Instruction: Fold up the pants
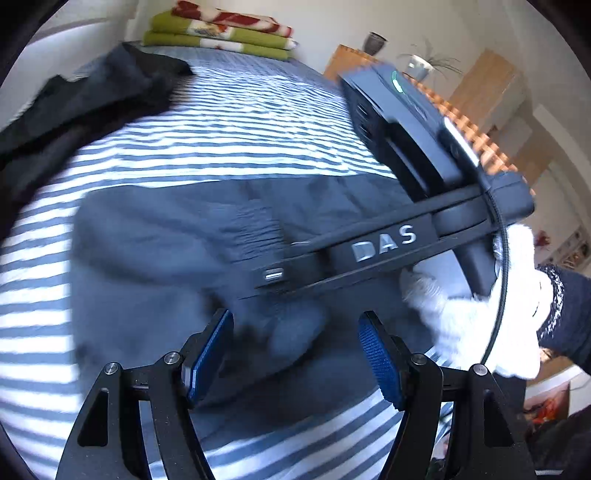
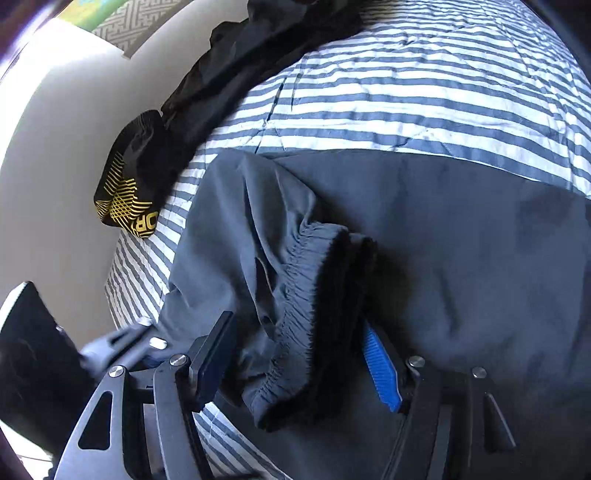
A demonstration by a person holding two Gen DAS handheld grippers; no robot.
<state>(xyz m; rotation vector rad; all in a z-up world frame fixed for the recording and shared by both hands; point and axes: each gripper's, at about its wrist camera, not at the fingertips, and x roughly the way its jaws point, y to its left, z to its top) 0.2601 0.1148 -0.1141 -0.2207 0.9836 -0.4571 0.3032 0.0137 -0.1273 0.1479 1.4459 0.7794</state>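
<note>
On the blue-and-white striped bed cover (image 2: 406, 96), the dark grey pants (image 2: 461, 221) lay spread across the near half of the bed, their gathered elastic waistband (image 2: 306, 295) bunched up towards the right wrist camera. The right gripper (image 2: 299, 363) stood with its jaws apart on either side of that waistband fold; the blue pad (image 2: 382, 369) on one finger showed just beside the cloth, and the fingers did not look pressed together on it, so the claw read as released around the fabric rather than clenched. In the left wrist view the left gripper (image 1: 295, 360) hung just above the pants (image 1: 177, 236) with its blue-padded fingers (image 1: 380, 365) spread wide and nothing between them. That picture was smeared by motion blur, so fine detail of the cloth could not be made out. Across it ran the body of the right gripper (image 1: 388, 243), lettered DAS, held by a hand in a white glove (image 1: 480, 317) with a dark sleeve (image 1: 569, 317) behind. A heap of black clothing (image 2: 229, 85) lay along the far edge of the bed by the wall, one piece printed with yellow lines (image 2: 122, 199). At the head of the bed sat folded green and red blankets (image 1: 221, 33), and a potted plant (image 1: 421, 64) stood on the wooden furniture beside the bed.
</note>
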